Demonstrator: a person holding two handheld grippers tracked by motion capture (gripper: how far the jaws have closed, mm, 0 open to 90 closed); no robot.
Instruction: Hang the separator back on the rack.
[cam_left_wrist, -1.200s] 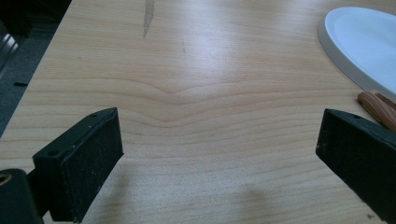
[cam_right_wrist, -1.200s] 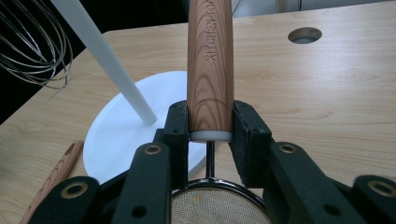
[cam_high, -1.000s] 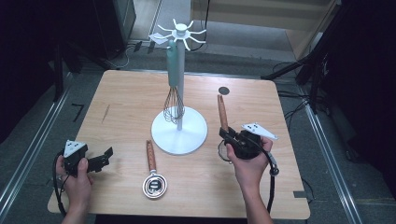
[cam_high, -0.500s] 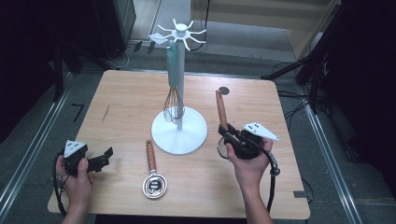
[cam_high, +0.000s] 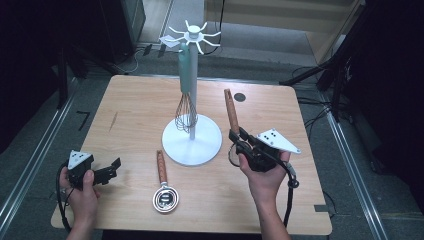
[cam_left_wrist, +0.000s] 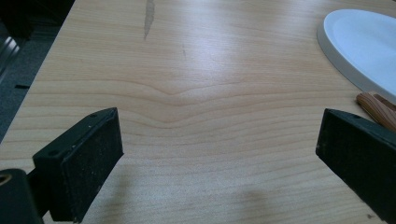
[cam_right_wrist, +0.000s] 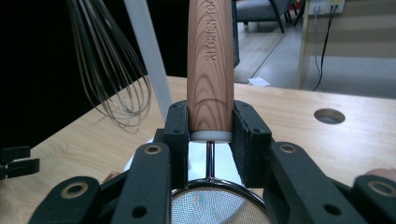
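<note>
Since a second ago, the wooden handle in our right gripper (cam_high: 239, 141) has swung up from lying flat on the table to standing tilted, its free end now leaning away from us toward the far edge. Our left gripper has stayed where it was.

Going from left to right across the high view: our left gripper (cam_high: 111, 169) rests in the left hand (cam_high: 82, 192) at the near left corner of the wooden table (cam_high: 130, 105). In the left gripper view its two black jaws stand wide apart with only bare wood grain between them; they hold nothing.

Just right of it, a second utensil, a small metal strainer with a wooden handle (cam_high: 162, 175), lies flat on the table, its handle pointing toward the stand.

In the middle stands a white utensil stand (cam_high: 192, 142) on a round base, with hooked arms at the top. A wire whisk (cam_high: 186, 112) with a pale green handle hangs from one hook, beside the pole.

Right of the stand, our right hand (cam_high: 265, 177) holds the right gripper. Its jaws are closed tight on the lower end of the wooden handle of a mesh strainer (cam_right_wrist: 210, 65), just above the white collar. In the right gripper view the mesh bowl (cam_right_wrist: 217, 205) sits below the jaws, close to the camera. The whisk (cam_right_wrist: 112, 79) hangs to the left behind it.

Farther right, a round hole (cam_high: 240, 97) marks the tabletop.
</note>
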